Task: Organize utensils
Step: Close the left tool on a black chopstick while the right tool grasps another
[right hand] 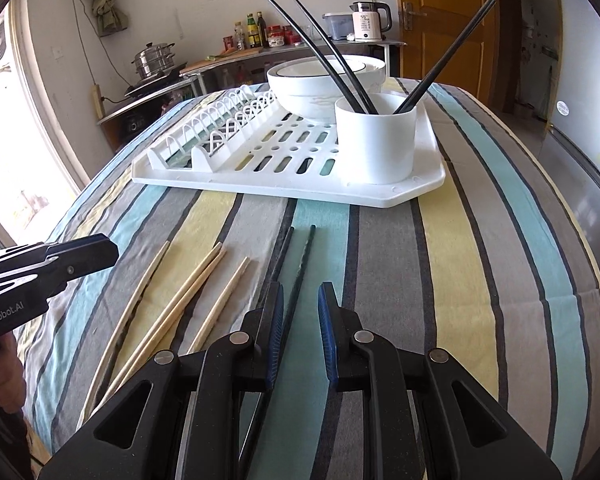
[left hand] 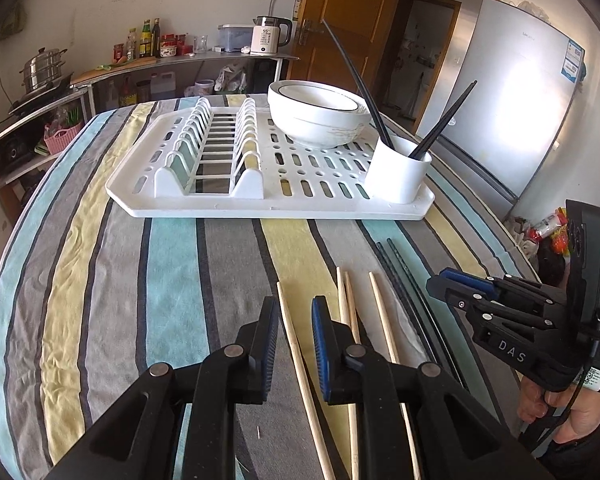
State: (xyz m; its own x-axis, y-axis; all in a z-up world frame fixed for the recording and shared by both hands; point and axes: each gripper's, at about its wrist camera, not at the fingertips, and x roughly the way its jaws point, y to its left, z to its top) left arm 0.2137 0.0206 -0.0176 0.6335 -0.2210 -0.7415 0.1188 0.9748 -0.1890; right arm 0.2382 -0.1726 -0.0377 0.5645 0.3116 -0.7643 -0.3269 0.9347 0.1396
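My left gripper (left hand: 295,312) has its jaws a little apart over the leftmost wooden chopstick (left hand: 296,354), gripping nothing. My right gripper (right hand: 301,300) is likewise slightly parted and empty, a black chopstick (right hand: 298,276) lying between its fingers (I can't tell if they touch). Three more wooden chopsticks (right hand: 188,292) lie between the grippers on the striped cloth (right hand: 440,264). Farther off, the white cup (right hand: 375,140) on the drying rack (left hand: 260,204) holds black chopsticks, beside stacked bowls (left hand: 318,116).

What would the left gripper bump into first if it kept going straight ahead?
Probably the leftmost wooden chopstick lying on the striped tablecloth; it already sits between the left gripper's open fingers.
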